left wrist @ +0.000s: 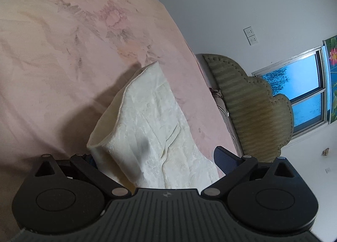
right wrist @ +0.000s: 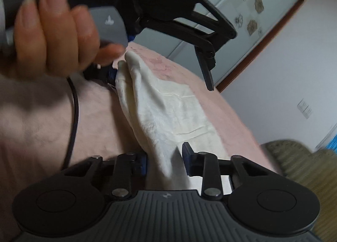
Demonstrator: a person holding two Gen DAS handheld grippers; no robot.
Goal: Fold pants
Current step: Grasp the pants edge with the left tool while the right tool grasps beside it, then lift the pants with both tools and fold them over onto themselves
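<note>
pants point(right wrist: 160, 115), cream, unlabelled, pinched in right hand-held gripper point(right wrist: 164, 157); left hand-held gripper point(left wrist: 155, 157) spread around them

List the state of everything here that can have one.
pants: bunched, one edge raised off the bedspread.
left tongs: open wide, pants between the fingers, not gripped.
right tongs: shut on a fold of the pants.
bedspread: spread out, lightly wrinkled.
</note>
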